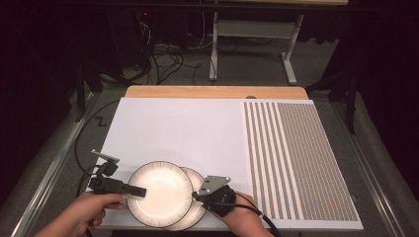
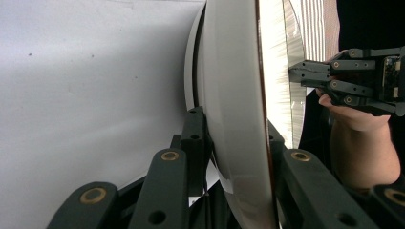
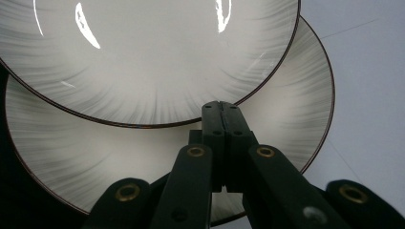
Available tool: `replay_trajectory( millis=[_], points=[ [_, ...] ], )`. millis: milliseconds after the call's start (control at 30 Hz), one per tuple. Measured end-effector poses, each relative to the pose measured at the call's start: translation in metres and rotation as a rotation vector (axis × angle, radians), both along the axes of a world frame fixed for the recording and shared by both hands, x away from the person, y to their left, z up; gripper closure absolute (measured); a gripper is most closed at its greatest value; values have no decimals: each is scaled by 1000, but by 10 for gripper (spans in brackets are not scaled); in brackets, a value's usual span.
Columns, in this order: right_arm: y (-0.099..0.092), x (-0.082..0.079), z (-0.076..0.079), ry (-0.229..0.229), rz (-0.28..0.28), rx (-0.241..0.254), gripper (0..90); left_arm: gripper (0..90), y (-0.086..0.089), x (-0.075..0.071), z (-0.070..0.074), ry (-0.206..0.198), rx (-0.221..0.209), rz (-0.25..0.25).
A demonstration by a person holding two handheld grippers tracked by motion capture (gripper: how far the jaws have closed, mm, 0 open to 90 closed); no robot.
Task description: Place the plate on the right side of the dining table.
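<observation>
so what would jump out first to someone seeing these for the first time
Two overlapping white plates with dark rims at the near edge of the white mat: the upper plate lies partly over the lower plate. The left gripper clamps the upper plate's rim, and the right gripper, shut, rests on the lower one.

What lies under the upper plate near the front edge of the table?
Under the upper plate lies a second plate, its right part sticking out; the rest is covered. The left gripper clamps the upper plate's rim; the right gripper, jaws shut, rests on the lower one.

Left gripper (image 1: 140, 191) clamped, right gripper (image 1: 196, 196) apparently fully closed, both hands low, level.
</observation>
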State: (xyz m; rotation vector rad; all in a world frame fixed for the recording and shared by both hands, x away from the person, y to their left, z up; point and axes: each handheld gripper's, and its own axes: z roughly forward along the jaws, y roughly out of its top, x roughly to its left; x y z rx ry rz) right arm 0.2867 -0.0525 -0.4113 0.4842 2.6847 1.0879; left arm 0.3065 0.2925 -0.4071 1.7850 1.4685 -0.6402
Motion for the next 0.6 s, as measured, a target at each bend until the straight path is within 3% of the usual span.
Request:
replay_trajectory(
  millis=[433, 600],
  points=[
    [0, 0, 0, -4, -3, -1, 900, 746, -2, -2, 4, -31, 15, 0],
    [-4, 0, 5, -6, -14, 21, 900, 754, -1, -2, 2, -36, -3, 11]
  ],
)
